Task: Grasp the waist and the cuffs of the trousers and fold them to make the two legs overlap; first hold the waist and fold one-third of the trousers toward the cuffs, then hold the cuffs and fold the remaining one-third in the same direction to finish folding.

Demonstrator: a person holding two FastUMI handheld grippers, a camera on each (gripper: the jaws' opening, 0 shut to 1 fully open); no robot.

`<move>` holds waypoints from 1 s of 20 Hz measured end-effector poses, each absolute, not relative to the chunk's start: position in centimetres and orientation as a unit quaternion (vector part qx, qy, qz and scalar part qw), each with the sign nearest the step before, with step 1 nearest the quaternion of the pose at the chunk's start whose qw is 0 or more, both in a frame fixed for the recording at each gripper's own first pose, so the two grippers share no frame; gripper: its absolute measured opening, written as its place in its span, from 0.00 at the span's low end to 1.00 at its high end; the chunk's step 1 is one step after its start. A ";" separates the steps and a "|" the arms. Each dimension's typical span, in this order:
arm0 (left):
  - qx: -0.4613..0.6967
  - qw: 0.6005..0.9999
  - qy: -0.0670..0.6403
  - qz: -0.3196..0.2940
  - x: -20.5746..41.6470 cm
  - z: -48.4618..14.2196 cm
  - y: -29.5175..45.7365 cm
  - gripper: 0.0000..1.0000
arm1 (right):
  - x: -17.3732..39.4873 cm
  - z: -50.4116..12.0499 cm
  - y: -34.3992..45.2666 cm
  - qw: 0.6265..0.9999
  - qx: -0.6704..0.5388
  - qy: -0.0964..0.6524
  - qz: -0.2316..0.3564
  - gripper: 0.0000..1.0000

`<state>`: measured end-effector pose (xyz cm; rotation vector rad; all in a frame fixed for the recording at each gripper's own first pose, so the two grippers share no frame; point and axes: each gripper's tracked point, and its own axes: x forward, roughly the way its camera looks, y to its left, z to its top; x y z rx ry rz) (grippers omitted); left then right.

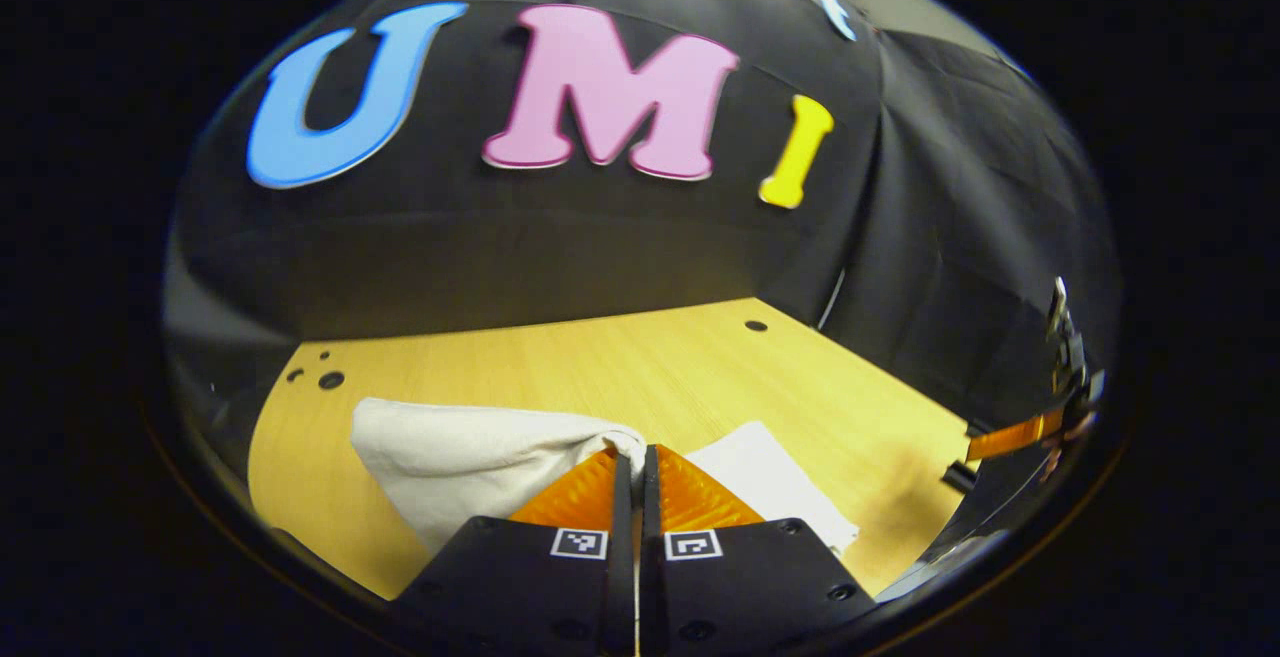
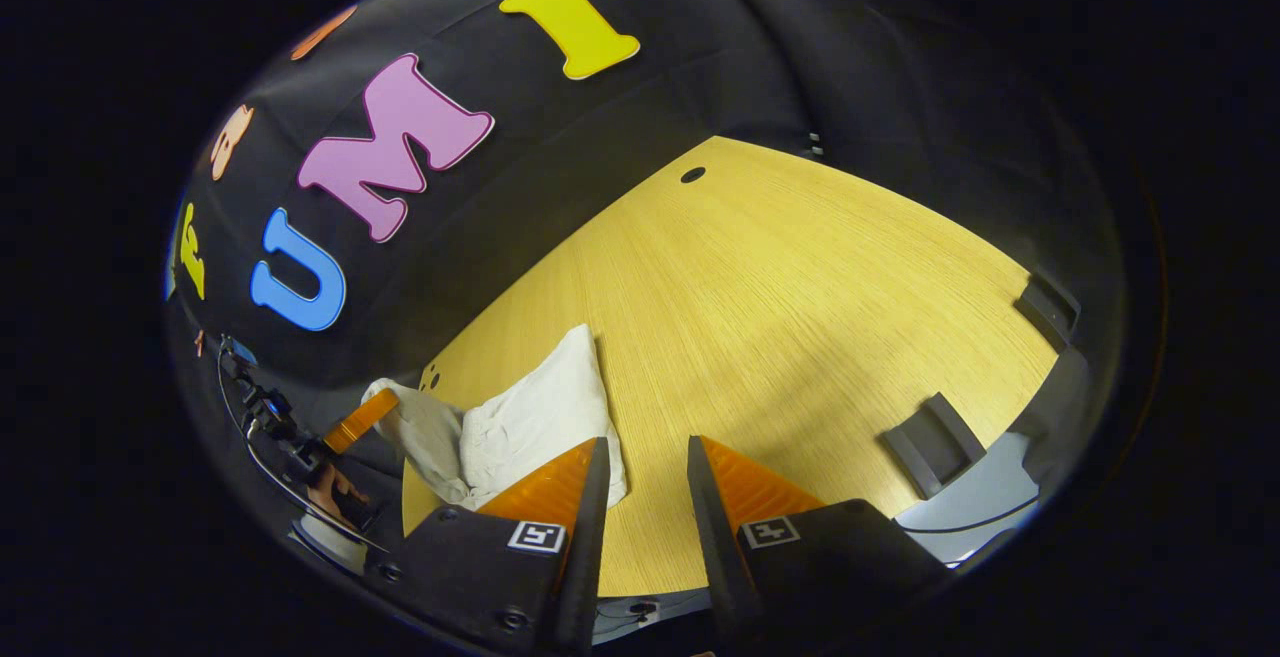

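Observation:
The white trousers (image 1: 450,457) lie bunched on the wooden table (image 1: 620,357). My left gripper (image 1: 637,452) is shut on a raised fold of them, and the cloth drapes down to the left, with a flat part to the right of the fingers. Whether that fold is waist or cuff I cannot tell. In the right gripper view the trousers (image 2: 530,422) sit just left of my right gripper (image 2: 645,457), which is open over bare table with nothing between its fingers. Farther left there, the left gripper (image 2: 345,424) holds the lifted end of the cloth.
Small holes dot the table near its far edge (image 1: 330,379) and far corner (image 2: 692,175). Two dark brackets (image 2: 935,442) sit on the table's right edge. A hand (image 2: 335,487) holds the left gripper. The right gripper (image 1: 1010,434) shows at the far right of the left gripper view.

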<state>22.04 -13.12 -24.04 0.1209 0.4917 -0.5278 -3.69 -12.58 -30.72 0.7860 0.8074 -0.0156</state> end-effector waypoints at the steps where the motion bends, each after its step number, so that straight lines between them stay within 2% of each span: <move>1: 0.090 0.927 0.242 -0.270 21.7 -24.6 -13.9 0.06 | -3.7 -30.7 -12.8 0.845 0.373 0.382 -0.010 0.49; 9: 0.313 0.848 0.222 -0.365 18.5 -28.7 -18.0 0.07 | -3.9 -30.6 -14.7 0.843 0.383 0.375 -0.031 0.49; 14: 0.462 0.757 0.194 -0.419 16.1 -32.2 -18.6 0.06 | -4.0 -30.7 -16.2 0.844 0.387 0.369 -0.047 0.49; 20: 0.595 0.644 0.161 -0.453 14.5 -35.5 -18.5 0.07 | -4.4 -30.6 -17.6 0.845 0.387 0.365 -0.061 0.49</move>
